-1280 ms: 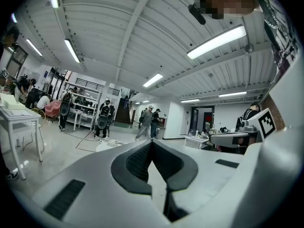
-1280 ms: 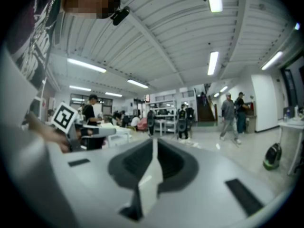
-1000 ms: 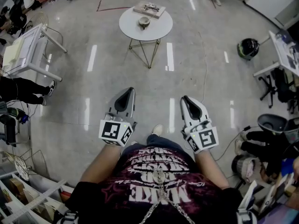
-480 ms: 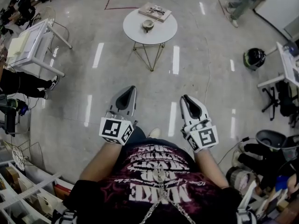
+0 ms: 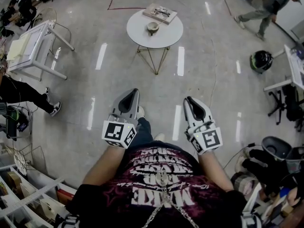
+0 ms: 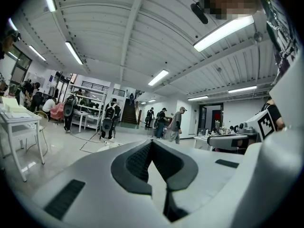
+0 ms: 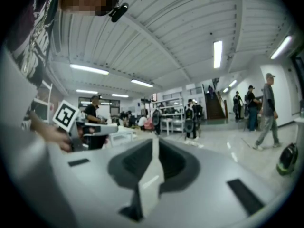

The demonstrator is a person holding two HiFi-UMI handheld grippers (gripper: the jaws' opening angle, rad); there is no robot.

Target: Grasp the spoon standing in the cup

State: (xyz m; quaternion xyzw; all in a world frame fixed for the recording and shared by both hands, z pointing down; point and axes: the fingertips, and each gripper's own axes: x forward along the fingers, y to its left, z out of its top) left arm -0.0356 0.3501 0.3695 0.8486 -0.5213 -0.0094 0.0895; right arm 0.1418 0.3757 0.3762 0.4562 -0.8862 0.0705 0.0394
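Cup point(image 5: 152, 27) stands on the round bench point(image 5: 168, 36), well ahead of both pairs of fingers, slightly nearer the left gripper point(image 5: 131, 94) than the right gripper point(image 5: 189, 100). Its spoon is too small to see, presumably upright. Both grippers' fingers are closed, empty.

This is a large open lab or workshop hall. A polished grey floor point(image 5: 213, 89) spreads around a small round table point(image 5: 167, 36). White workbenches point(image 5: 29, 49) stand well to its left and right. Strip lights point(image 6: 223, 31) hang from a ribbed ceiling point(image 6: 142, 27) over several standing people point(image 6: 177, 123).
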